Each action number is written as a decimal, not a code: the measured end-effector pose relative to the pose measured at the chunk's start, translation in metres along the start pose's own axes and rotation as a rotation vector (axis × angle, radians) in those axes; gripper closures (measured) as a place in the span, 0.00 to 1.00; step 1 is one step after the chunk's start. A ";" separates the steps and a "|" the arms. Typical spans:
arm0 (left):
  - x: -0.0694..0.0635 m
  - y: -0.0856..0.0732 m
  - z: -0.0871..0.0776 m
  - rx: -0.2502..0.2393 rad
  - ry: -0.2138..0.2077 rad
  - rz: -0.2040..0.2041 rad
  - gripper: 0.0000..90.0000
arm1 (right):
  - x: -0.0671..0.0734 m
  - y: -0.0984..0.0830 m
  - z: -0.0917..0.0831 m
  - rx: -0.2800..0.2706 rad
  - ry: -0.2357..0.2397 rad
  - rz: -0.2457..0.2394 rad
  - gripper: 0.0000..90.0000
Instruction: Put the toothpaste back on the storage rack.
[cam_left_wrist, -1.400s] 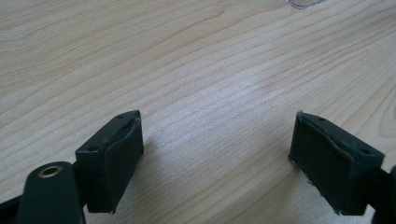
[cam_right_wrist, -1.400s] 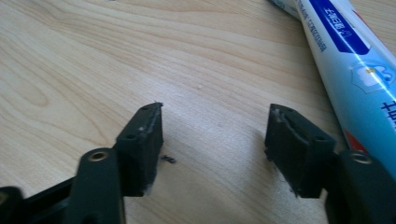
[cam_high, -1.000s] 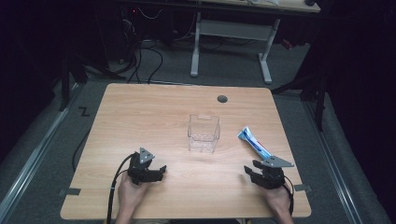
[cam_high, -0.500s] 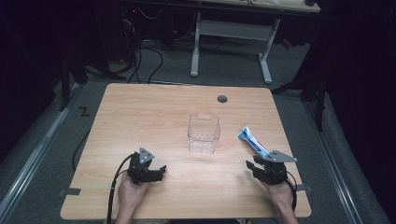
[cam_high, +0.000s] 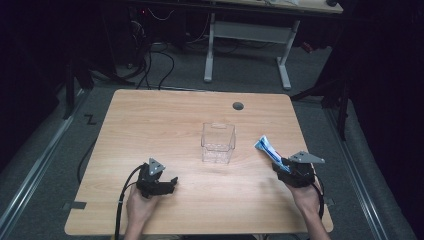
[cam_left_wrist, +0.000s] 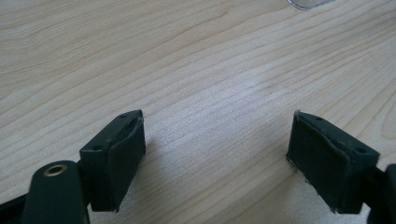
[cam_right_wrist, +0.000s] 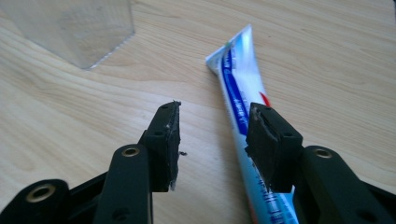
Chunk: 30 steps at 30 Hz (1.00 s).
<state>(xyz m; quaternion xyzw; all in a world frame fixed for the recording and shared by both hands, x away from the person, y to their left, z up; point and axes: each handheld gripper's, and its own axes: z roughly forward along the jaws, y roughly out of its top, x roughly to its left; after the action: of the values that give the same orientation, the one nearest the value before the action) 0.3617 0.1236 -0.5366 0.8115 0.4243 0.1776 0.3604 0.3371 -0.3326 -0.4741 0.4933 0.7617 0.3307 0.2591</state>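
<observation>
A blue and white toothpaste tube (cam_high: 265, 146) lies flat on the wooden table (cam_high: 150, 120), right of a clear plastic box (cam_high: 218, 142). My right gripper (cam_high: 280, 167) hovers over the tube's near end. In the right gripper view this gripper (cam_right_wrist: 215, 126) is open and its jaws have just been opening. Bare wood shows between them, and the tube (cam_right_wrist: 236, 70) runs under the right-hand jaw. The box (cam_right_wrist: 79, 28) stands at the upper left there. My left gripper (cam_high: 172, 182) rests low near the front left, open (cam_left_wrist: 217, 140) over bare wood with nothing between its fingers.
A round cable hole (cam_high: 238, 106) sits near the table's far edge. Beyond the table stand a white desk frame (cam_high: 245, 35) and loose cables on dark carpet. A corner of the clear box (cam_left_wrist: 308, 3) peeks in at the top of the left gripper view.
My right gripper has lifted a little and edged forward over the tube's near end. The left gripper, the tube and the box have stayed put.
</observation>
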 end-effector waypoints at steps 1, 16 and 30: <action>0.000 0.000 0.000 0.000 0.000 0.000 0.22 | 0.000 0.000 0.000 0.000 0.000 0.000 0.60; 0.000 0.000 0.000 0.000 0.000 0.001 0.22 | -0.002 0.024 0.025 0.097 -0.043 -0.051 0.54; 0.000 0.000 0.000 0.000 0.000 0.001 0.22 | -0.006 0.047 0.066 0.274 -0.095 -0.124 0.51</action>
<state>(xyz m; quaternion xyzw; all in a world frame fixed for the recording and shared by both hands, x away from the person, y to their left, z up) 0.3617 0.1237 -0.5366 0.8117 0.4239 0.1779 0.3602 0.4140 -0.3077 -0.4802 0.4912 0.8155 0.1834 0.2452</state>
